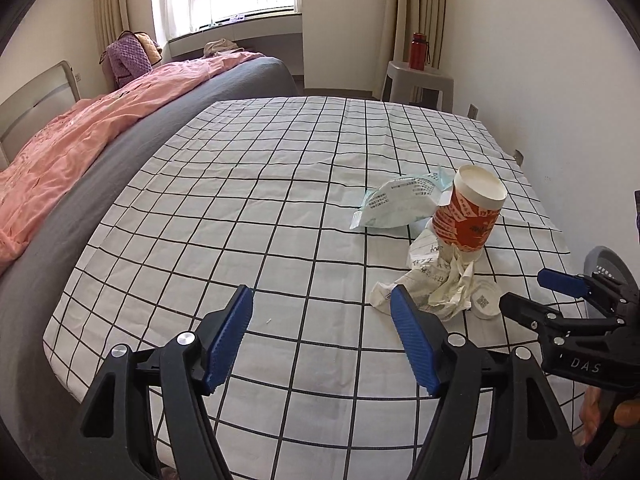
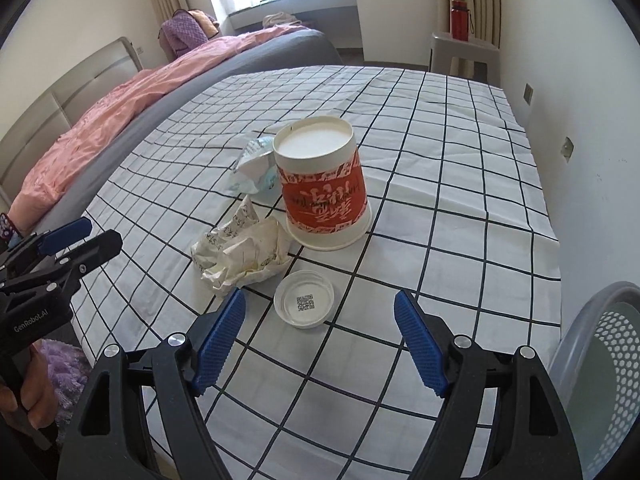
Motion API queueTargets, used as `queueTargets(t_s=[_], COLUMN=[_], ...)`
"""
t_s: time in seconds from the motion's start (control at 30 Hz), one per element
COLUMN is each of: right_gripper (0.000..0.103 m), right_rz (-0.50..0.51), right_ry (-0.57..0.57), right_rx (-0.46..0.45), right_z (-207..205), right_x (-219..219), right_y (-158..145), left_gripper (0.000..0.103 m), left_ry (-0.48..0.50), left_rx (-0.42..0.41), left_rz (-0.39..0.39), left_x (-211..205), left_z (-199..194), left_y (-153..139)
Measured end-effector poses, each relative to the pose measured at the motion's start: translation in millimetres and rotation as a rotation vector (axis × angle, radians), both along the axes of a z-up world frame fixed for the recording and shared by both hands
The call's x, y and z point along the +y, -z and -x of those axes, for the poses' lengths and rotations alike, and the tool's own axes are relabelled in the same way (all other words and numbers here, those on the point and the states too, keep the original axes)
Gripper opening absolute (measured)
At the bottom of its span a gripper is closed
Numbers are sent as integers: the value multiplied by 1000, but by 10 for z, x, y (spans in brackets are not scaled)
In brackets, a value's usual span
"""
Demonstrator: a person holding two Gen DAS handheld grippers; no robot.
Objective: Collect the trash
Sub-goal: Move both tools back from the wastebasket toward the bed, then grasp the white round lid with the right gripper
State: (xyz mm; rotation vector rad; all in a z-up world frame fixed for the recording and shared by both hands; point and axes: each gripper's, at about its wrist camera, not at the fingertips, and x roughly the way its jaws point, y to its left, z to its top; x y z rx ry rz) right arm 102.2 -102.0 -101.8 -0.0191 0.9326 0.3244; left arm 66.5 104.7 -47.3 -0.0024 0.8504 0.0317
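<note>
- Trash on the checked cloth (image 2: pixel 440 208): one upturned red paper cup (image 2: pixel 324 184), one crumpled paper (image 2: pixel 244 254) at its 8 o'clock, one plastic wrapper (image 2: pixel 256 168) at 10, one clear lid (image 2: pixel 304 304) at 6.
- Your left gripper (image 1: pixel 322 340) and right gripper (image 2: pixel 320 344) both stand spread, empty.
- One mesh bin (image 2: pixel 600 360) at 4 o'clock.

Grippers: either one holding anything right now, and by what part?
Nothing held. Left gripper and right gripper are both open and empty; cup, paper and lid lie untouched on the cloth.
</note>
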Motion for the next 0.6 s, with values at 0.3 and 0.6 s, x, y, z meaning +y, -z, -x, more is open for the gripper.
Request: queueTargets(t_s=[0.3, 0.6], right_gripper=[63, 44], right_rz=[81, 144], right_ry=[-39, -56], right_rx=[22, 16], right_z=[-102, -124], right_x=[194, 337], right_y=[197, 261], left_gripper=[68, 68], left_ry=[-21, 10], left_rx=[42, 51], left_rz=[43, 43], left_x=[81, 42], left_z=[-62, -68], left_y=[110, 130])
